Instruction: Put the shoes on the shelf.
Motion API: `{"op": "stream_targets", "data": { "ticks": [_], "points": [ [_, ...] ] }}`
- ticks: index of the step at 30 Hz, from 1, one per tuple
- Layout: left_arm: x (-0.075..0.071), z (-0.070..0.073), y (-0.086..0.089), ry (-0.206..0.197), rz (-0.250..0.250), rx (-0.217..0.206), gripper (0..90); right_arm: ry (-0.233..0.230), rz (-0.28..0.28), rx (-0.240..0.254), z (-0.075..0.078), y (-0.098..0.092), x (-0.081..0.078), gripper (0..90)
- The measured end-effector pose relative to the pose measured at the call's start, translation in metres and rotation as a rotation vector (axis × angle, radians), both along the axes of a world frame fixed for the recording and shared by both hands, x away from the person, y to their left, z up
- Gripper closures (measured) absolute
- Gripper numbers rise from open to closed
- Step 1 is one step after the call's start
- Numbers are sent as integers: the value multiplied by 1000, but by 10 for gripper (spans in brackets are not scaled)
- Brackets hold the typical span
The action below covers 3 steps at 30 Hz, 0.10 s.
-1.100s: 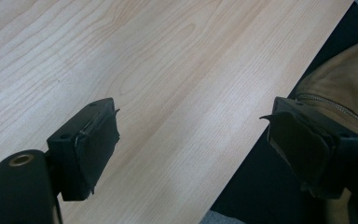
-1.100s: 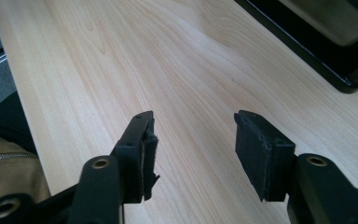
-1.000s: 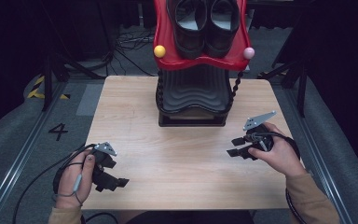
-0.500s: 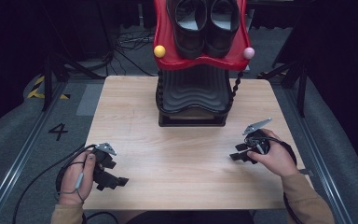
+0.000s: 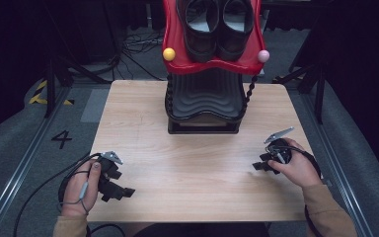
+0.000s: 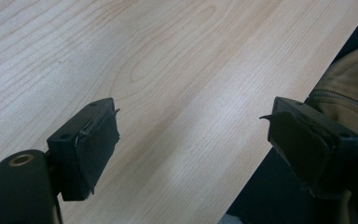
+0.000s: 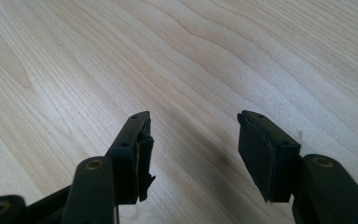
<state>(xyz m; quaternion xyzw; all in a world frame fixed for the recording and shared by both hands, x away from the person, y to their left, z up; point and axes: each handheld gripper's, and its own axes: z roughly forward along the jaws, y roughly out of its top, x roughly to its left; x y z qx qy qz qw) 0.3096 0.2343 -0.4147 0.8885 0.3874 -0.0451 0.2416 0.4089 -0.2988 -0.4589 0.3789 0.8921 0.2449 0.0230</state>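
Drifting nearer the table point(image 5: 187, 163) edge, right gripper point(image 5: 265, 162) sits lower.

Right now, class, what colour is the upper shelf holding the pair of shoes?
Red: the upper shelf under the black shoes, clearest in the high view.

the pair of black shoes point(image 5: 219, 24) on the red tray point(image 5: 177, 54) is cut off at the heels by the top edge of the high view, and the tray hides the upper part of the black ribbed stand point(image 5: 205, 101) beneath it.
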Motion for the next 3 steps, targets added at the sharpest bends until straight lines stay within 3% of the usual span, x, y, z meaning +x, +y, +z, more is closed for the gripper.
{"op": "stream_targets", "data": {
  "ticks": [3],
  "points": [
    [2, -1, 1, -5, 5, 1, 167, -12, -1, 8, 1, 0, 0, 445]
  ]
}}
